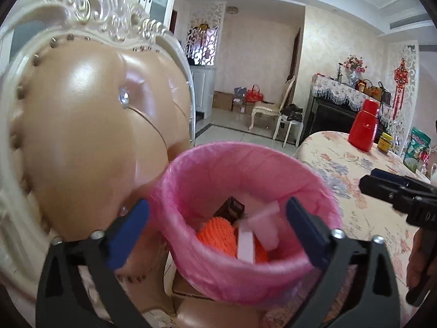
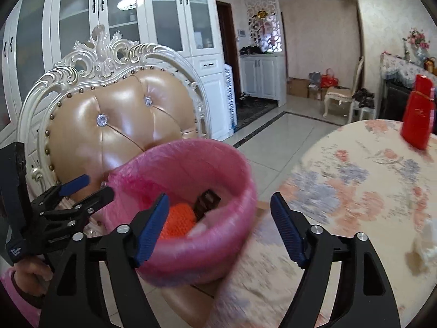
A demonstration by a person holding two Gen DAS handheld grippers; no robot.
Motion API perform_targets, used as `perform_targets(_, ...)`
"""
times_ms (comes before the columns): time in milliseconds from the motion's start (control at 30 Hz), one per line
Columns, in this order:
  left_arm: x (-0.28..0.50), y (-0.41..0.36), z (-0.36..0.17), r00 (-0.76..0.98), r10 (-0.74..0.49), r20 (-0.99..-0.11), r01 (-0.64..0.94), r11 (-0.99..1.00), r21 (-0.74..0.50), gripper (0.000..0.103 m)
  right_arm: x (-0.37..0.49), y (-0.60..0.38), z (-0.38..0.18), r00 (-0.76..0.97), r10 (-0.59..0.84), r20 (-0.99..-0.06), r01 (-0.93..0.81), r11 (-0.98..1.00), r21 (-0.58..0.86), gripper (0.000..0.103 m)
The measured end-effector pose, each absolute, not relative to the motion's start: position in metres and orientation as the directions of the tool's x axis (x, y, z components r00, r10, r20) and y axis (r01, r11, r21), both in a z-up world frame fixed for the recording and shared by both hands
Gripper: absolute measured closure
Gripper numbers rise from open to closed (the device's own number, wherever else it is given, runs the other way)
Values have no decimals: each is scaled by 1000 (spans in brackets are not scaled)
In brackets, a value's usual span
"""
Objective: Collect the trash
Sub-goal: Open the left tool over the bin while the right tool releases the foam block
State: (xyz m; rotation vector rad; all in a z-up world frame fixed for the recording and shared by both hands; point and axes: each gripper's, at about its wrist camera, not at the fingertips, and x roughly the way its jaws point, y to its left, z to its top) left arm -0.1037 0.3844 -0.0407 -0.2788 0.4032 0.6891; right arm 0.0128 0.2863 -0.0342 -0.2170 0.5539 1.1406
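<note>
Glossy tan leather-like chair back point(image 2: 117, 125), thin crinkled pink plastic bin liner point(image 1: 218, 169), seemingly matt floral tablecloth point(image 2: 363, 180).

Can't see the bottom of my pink-lined bin point(image 1: 218, 268), the frame's lower edge and my own tongs cover it. Whitish lump point(image 2: 423, 246) at lower right on the worktop point(image 2: 355, 191) is too blurry to identify.

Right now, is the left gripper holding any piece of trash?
No, the left gripper stands wide open over the pink-lined bin, with nothing clamped between its blue pads.
</note>
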Motion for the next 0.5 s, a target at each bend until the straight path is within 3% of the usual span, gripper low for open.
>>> perform_targets(300,-56,280,-33,793,428,-433,-454,890,48,5,34,176,-32,474,703,-529,-808,587,55,21)
perform_targets(500,-1,205,-14,883,215,-417,-235,972,3,5,66,84,-40,595,591,-545,-676,734,57,21)
